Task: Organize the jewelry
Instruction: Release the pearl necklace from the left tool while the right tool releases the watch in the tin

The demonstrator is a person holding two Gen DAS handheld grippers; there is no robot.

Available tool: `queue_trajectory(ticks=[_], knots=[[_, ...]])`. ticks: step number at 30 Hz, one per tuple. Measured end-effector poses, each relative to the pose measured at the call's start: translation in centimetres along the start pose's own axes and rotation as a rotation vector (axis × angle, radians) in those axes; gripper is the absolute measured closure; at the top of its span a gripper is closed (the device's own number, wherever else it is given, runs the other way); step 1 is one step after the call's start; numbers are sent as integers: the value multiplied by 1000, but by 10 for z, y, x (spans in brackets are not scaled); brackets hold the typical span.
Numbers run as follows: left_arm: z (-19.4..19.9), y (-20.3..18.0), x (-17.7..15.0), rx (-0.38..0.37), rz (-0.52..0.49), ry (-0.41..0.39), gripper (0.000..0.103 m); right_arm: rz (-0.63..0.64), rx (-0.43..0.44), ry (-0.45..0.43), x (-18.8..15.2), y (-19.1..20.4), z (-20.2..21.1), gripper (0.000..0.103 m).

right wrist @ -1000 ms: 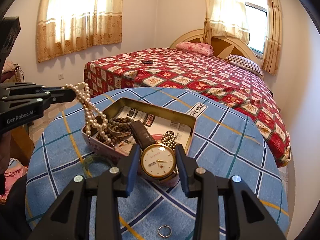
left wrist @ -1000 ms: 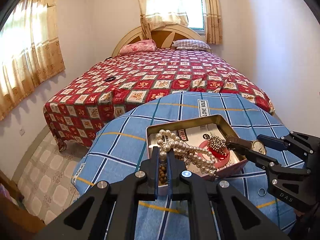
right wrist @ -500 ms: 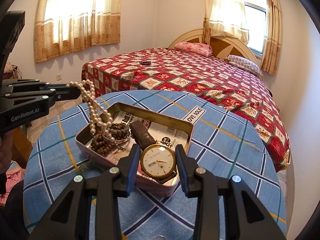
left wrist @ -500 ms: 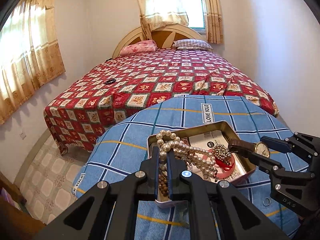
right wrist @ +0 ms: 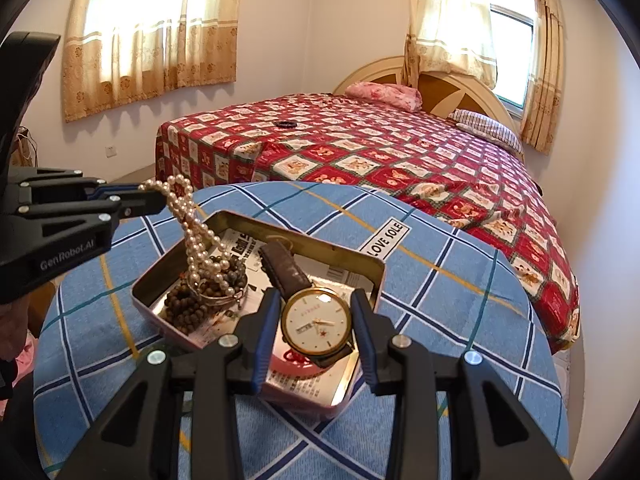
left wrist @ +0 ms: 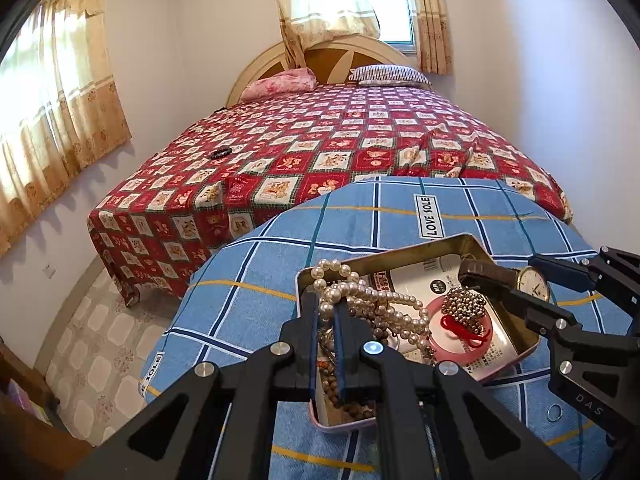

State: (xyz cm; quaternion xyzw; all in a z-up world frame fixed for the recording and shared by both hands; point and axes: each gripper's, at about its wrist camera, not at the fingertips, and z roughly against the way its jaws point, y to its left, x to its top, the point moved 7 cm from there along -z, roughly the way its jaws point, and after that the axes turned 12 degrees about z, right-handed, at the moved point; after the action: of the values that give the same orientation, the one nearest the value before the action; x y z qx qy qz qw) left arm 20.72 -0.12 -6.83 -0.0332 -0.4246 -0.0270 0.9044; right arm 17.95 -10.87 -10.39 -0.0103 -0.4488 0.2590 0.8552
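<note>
the left gripper (left wrist: pixel 325 312) is clamped on a pearl necklace (right wrist: pixel 196 236), its lower end trailing into the open tin (right wrist: pixel 176 256). the right gripper (right wrist: pixel 316 320) clamps a gold wristwatch (right wrist: pixel 316 322) over the tin. both pieces look ready to lower and release.

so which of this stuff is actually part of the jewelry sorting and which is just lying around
Part of the job:
- pearl necklace, in the left gripper
- watch, in the right gripper
- tin box
- brown bead bracelet
- metal bead cluster

Just lying about:
- bed
- pillows
- curtains
</note>
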Motion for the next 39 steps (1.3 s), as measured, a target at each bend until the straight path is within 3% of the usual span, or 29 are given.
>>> queue_trajectory(ticks=[39], knots=[[-47,-2,-17,39,-46,80,97,-20,-4,91,-11,3,-42,64]])
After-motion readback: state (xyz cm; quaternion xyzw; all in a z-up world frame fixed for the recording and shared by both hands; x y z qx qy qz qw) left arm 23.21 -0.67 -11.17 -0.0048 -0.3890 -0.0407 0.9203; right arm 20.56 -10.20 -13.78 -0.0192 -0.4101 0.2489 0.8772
